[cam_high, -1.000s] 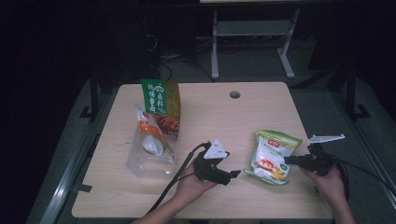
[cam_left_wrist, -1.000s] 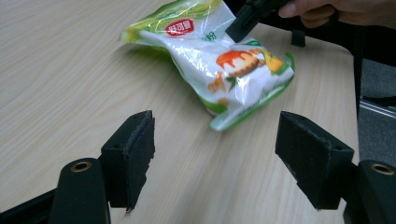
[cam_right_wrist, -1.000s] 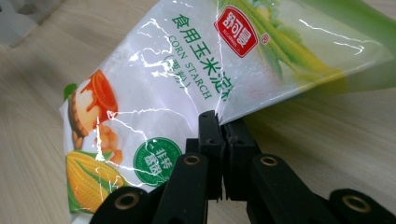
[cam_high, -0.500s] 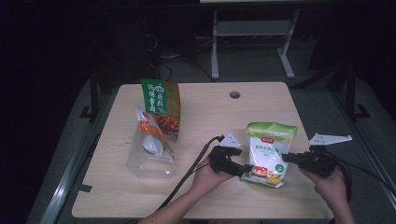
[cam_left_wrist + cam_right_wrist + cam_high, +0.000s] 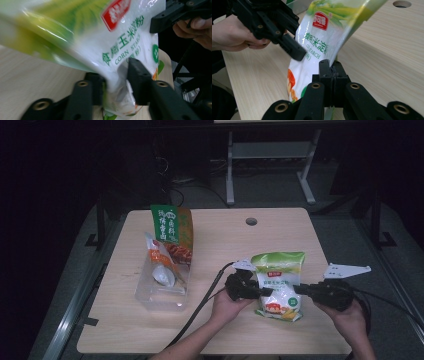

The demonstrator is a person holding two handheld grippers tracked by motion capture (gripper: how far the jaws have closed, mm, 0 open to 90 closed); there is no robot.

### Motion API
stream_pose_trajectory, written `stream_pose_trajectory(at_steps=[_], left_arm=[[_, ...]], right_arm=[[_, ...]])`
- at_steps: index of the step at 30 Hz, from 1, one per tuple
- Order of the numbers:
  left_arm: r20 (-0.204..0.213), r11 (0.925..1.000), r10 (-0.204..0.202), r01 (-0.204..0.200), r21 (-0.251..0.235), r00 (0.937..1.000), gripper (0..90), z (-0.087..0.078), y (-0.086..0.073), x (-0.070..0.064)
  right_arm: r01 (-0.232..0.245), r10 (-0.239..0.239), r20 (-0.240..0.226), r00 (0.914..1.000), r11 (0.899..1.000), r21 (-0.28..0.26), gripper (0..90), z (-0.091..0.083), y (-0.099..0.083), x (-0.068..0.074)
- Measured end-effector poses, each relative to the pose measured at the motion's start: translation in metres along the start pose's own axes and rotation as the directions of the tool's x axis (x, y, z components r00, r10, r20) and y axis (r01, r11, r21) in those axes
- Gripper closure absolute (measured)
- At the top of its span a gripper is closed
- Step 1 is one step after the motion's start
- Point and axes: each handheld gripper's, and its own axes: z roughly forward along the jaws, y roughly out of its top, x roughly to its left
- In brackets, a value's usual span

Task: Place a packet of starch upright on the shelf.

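A white and green corn starch bag stands tilted up off the table near the front right. My left gripper has its jaws on either side of the bag's left edge, closed on the bulging bag. From the other side, my right gripper is shut on the bag's right edge. In the right gripper view its jaws are pressed together on the thin seam of the bag, and the left gripper shows behind.
A green and orange snack bag stands at the left middle of the table. In front of it a clear plastic box holds an orange packet and a white item. A cable hole is at the back. A metal stand stands beyond the table.
The bag, which lay flat in the right gripper, has been raised upright. The left gripper has moved right and closed on the bag's left edge.
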Motion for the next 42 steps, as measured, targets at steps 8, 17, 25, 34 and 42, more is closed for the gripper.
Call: stream_pose_trajectory(at_steps=[8, 17, 25, 34, 42], left_arm=[[-0.101, 0.9965, 0.083, -0.084, -0.006, 0.9914, 82.3, -0.014, 0.004, -0.005], [-0.125, 0.9903, 0.137, -0.139, -0.005, 0.9827, 84.5, -0.019, 0.002, -0.012], [-0.127, 0.9864, 0.163, -0.164, 0.004, 0.9783, 84.5, -0.020, 0.002, -0.016], [-0.129, 0.9845, 0.175, -0.176, 0.004, 0.9761, 79.3, -0.027, -0.003, -0.018], [-0.154, 0.9753, 0.221, -0.217, 0.041, 0.9632, 65.4, -0.039, -0.011, -0.025]], right_arm=[[0.018, -0.018, -0.008, 0.9998, 1.000, -0.011, 88.2, 0.009, 0.003, 0.005], [-0.013, 0.013, -0.073, 0.9972, 1.000, -0.011, 70.5, 0.019, 0.000, -0.001], [0.006, -0.006, -0.075, 0.9972, 1.000, 0.007, 60.8, 0.032, 0.009, 0.005], [0.028, -0.027, -0.070, 0.9971, 1.000, 0.011, 82.0, 0.032, 0.013, 0.011], [0.027, -0.027, -0.090, 0.9956, 1.000, -0.005, 88.7, 0.029, 0.016, 0.016]])
